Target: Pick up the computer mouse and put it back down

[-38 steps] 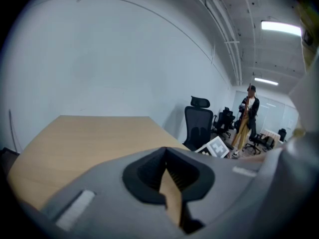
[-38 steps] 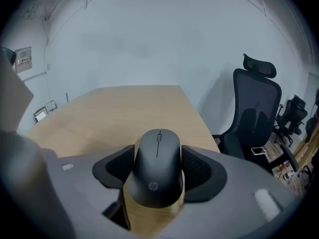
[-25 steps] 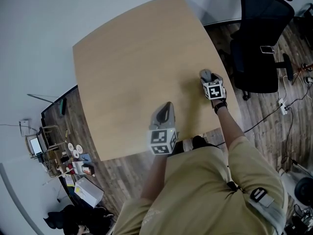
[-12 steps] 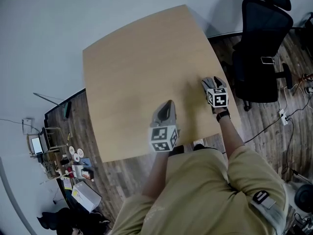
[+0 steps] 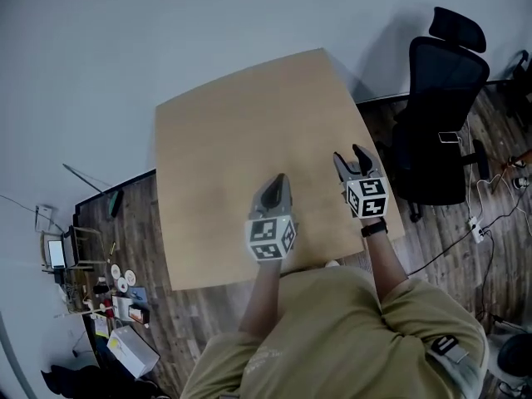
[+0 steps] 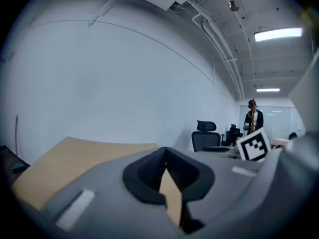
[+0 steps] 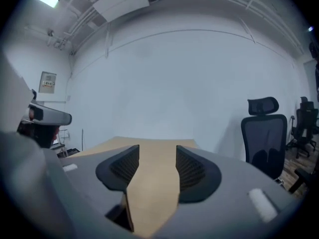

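Over the near end of the table, two empty grippers

Above the near part of the bare wooden table (image 5: 241, 131) the person holds both grippers, pointing away from the body; the left gripper (image 5: 280, 179) has its jaws pressed together at the tips, with nothing pinched, only a sliver of tabletop showing through the gap behind them; the right gripper (image 5: 348, 156) has its jaws spread, though they have just been closing a little, and between them lies only the table's surface; the two grippers sit side by side, apart from each other; a black office chair (image 5: 440, 115) stands on the plank floor just right of the table; the mouse cannot be made out in any view
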A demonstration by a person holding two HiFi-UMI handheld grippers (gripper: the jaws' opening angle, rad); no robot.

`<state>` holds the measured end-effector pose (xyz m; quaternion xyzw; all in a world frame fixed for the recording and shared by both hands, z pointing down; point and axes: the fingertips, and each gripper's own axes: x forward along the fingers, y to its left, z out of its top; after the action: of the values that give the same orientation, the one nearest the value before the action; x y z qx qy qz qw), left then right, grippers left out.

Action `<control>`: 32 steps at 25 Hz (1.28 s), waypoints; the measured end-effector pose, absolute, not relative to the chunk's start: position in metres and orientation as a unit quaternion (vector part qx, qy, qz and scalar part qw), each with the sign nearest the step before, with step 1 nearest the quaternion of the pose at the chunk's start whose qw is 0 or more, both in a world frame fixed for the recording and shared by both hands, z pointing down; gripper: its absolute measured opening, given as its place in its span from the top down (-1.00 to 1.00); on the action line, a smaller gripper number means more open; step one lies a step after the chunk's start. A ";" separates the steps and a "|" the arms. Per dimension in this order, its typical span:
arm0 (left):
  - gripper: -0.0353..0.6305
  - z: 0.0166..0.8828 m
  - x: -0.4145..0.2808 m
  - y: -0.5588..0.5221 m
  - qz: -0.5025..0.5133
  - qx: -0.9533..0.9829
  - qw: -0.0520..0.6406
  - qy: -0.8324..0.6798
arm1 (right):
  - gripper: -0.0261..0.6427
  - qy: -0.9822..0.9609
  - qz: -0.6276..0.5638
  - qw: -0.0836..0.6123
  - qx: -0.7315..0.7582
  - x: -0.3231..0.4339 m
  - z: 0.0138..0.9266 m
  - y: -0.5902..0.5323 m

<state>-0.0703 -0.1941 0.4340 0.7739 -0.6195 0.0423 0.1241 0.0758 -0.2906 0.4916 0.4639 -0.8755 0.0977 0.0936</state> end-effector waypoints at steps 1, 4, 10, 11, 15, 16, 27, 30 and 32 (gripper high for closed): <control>0.89 0.428 -0.077 -0.195 0.038 0.772 0.120 -0.623 | 0.24 -0.881 0.084 0.084 0.457 0.068 0.476 -0.287; 0.89 0.415 -0.099 -0.194 0.026 0.763 0.107 -0.637 | 0.36 -0.897 0.050 0.060 0.434 0.044 0.436 -0.273; 0.89 0.402 -0.131 -0.184 0.008 0.744 0.089 -0.662 | 0.70 -0.911 0.024 -0.014 0.411 0.003 0.381 -0.235; 0.89 0.401 -0.136 -0.183 0.003 0.742 0.087 -0.665 | 0.73 -0.914 0.020 -0.019 0.405 -0.006 0.376 -0.230; 0.89 0.398 -0.156 -0.174 -0.002 0.734 0.079 -0.674 | 0.79 -0.919 0.012 -0.023 0.393 -0.036 0.368 -0.212; 0.89 0.398 -0.160 -0.173 -0.003 0.732 0.076 -0.676 | 0.82 -0.920 0.012 -0.023 0.391 -0.041 0.368 -0.210; 0.89 0.399 -0.179 -0.174 -0.006 0.731 0.083 -0.677 | 0.90 -0.930 0.075 0.006 0.361 -0.074 0.397 -0.227; 0.89 0.404 -0.174 -0.180 -0.002 0.735 0.090 -0.672 | 0.90 -0.927 0.099 0.024 0.361 -0.066 0.410 -0.239; 0.89 0.406 -0.169 -0.185 0.001 0.741 0.095 -0.665 | 0.90 -0.928 0.098 0.037 0.358 -0.059 0.411 -0.244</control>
<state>-0.1691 -0.1845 0.4065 0.7408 -0.6650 0.0013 0.0948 -0.0590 -0.2436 0.4114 0.3577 -0.9279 0.0984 0.0368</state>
